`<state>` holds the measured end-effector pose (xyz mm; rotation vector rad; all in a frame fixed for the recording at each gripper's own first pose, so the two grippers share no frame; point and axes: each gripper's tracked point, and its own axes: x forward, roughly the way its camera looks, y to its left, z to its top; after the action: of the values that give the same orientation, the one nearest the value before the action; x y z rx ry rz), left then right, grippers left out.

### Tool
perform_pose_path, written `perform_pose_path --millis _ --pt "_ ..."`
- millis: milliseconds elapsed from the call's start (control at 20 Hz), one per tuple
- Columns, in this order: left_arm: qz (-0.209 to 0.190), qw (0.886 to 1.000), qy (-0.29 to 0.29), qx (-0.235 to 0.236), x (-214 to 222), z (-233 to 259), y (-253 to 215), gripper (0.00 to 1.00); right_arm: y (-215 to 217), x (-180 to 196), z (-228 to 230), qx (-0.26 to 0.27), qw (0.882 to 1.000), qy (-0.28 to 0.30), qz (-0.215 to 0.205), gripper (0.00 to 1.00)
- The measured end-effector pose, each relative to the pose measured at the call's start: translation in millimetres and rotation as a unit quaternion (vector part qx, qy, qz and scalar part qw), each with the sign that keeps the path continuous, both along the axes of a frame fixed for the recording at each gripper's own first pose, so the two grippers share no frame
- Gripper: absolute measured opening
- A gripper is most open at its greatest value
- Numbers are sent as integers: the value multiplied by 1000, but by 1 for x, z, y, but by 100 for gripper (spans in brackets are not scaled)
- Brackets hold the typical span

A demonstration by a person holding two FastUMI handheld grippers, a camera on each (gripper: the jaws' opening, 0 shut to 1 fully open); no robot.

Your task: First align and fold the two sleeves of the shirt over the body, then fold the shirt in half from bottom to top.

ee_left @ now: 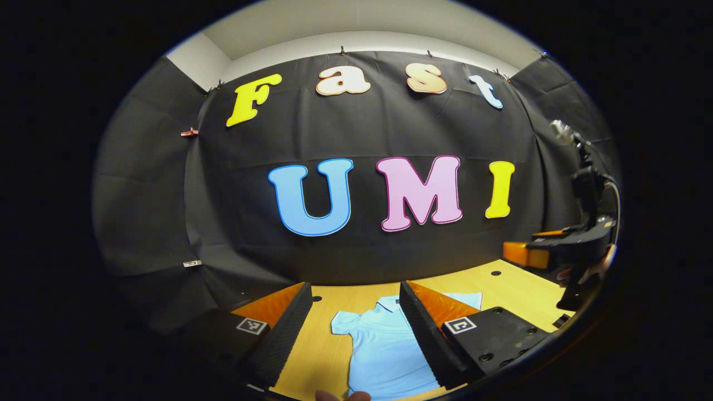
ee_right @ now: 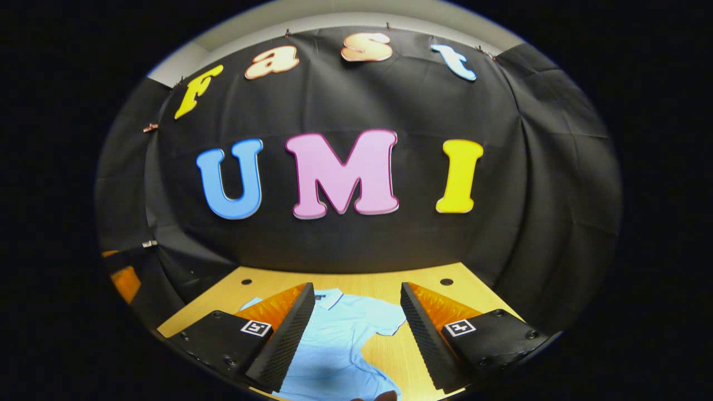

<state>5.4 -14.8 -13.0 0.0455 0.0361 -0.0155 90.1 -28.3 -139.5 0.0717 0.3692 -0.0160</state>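
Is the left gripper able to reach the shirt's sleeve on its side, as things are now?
Probably yes. The left gripper is open above the shirt, which lies flat on the table. Its sleeve shows between the fingers, with nothing on it or in the way.

Shirt (ee_left: 384, 351) hem beyond view's edge

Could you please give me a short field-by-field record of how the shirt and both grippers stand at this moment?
shirt: light blue shirt lying flat on the wooden table, collar toward the booth wall
sleeves: both spread out to the sides, not yet folded
left gripper: above the shirt, jaws open, holding nothing
right gripper: above the shirt, jaws open, holding nothing
task progress: no fold visible yet
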Motion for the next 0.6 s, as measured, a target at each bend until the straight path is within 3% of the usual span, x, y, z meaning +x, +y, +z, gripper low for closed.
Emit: perform_pose_path --millis 250,600 --pt "8 1000 15 2 6 -10 -5 99 -29 58 -115 5 992 125 -21 97" --pt "40 998 43 5 21 -31 -1 99 -67 120 -228 -5 973 221 -68 97"
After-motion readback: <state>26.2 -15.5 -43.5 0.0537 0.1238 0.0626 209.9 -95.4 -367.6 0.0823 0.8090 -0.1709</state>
